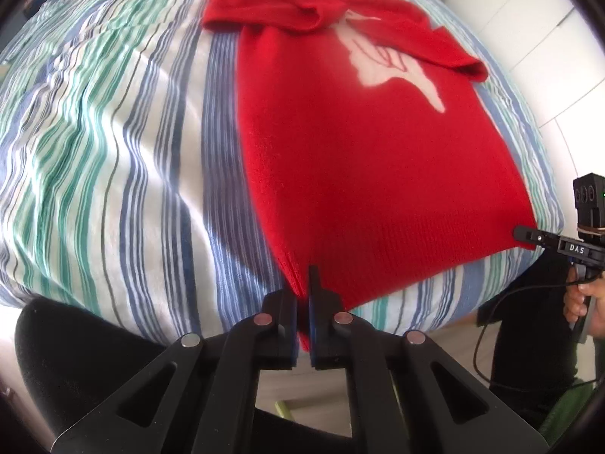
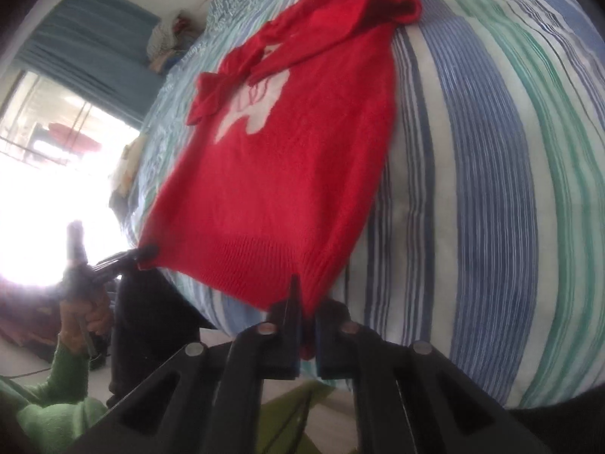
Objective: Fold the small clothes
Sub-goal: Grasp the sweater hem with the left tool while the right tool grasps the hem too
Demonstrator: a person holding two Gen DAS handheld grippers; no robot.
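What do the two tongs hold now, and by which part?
Both hold the red knitted sweater by its ribbed bottom hem: left tongs at one corner, right tongs at the other.

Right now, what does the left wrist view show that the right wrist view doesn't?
Left wrist only: white wall panels at right, and the right gripper side-on at the sweater's hem corner.
Right wrist only: a bright window, blue curtain, green sleeve.
Both: the red sweater flat on the striped bedding, sleeves folded in, both grippers shut on its hem corners, including the left gripper.
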